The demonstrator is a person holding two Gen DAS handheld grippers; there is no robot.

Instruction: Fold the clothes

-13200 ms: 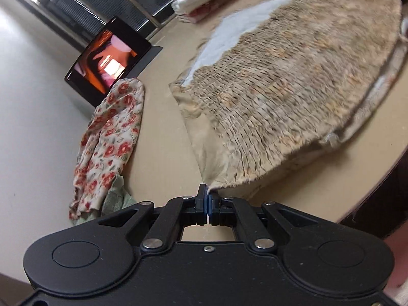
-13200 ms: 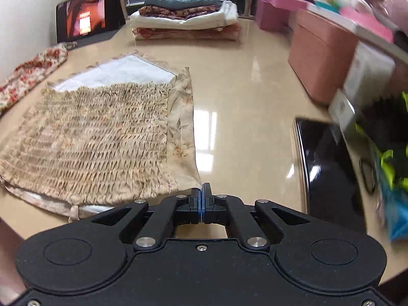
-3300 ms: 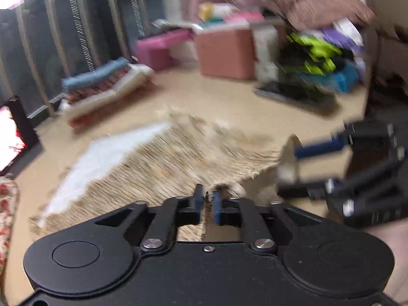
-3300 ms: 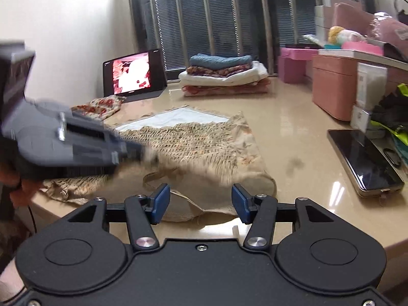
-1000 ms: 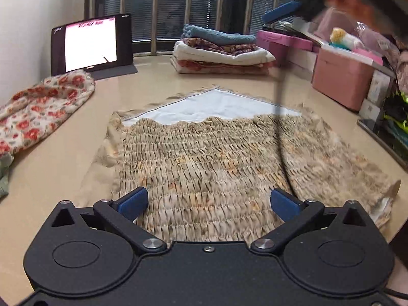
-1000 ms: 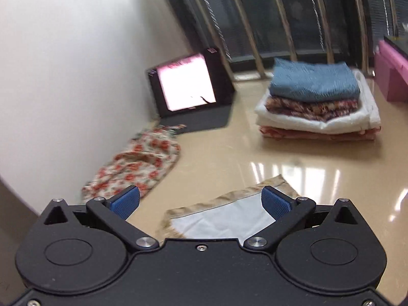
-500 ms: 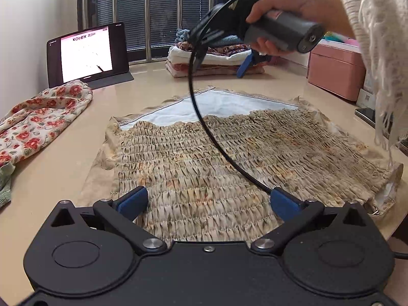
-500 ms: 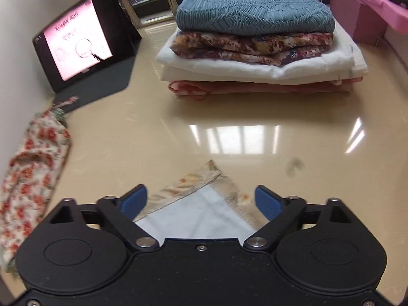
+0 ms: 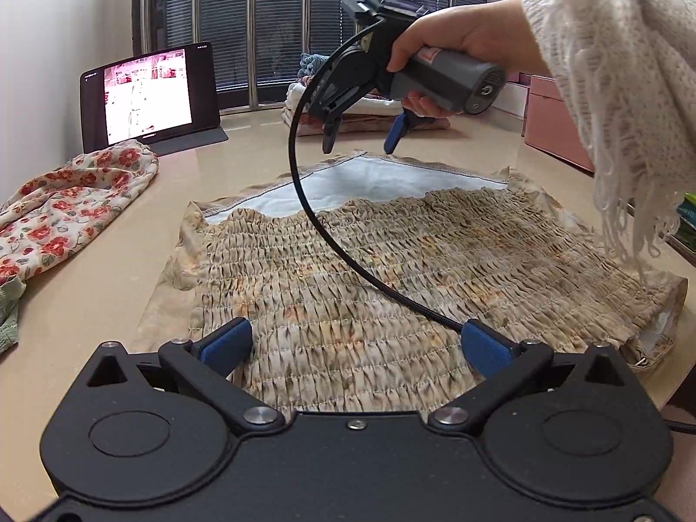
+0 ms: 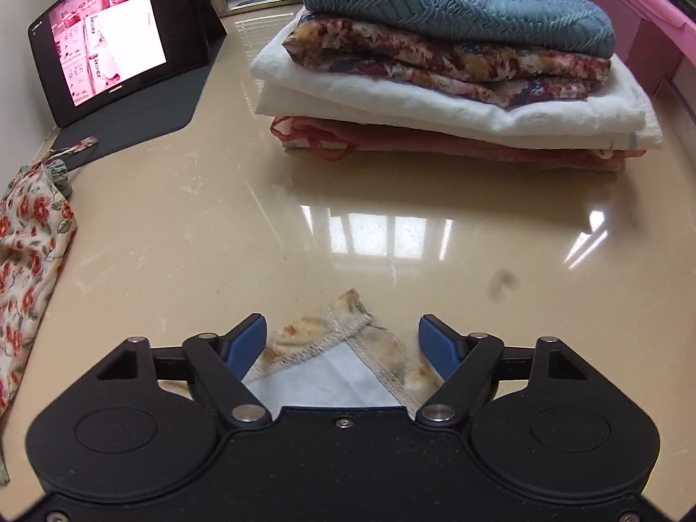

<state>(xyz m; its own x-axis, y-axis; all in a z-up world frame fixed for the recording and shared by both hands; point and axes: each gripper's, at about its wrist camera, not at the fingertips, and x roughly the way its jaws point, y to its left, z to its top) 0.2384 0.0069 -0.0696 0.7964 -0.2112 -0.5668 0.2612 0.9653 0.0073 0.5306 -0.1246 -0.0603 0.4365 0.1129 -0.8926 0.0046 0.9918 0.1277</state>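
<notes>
The table [image 10: 269, 235] was smooth and glossy, mirroring the window light. The garment [image 9: 391, 269] was cloth, its beige top rough with tight gathered ridges, its white lining [image 9: 369, 182] smooth and matt with stitched hems. The stack [image 10: 452, 65] was all cloth: a ribbed blue knit on top, a flowered print, a soft white layer, thin pink fabric beneath. The floral cloth [image 9: 65, 213] looked light and crumpled. The grippers' bodies were matt black plastic with shiny metal screws, and the pads [image 10: 245, 339] matt blue. The sleeve [image 9: 617, 87] was fuzzy cream knit. The tablet [image 10: 100, 39] had a glossy screen.
</notes>
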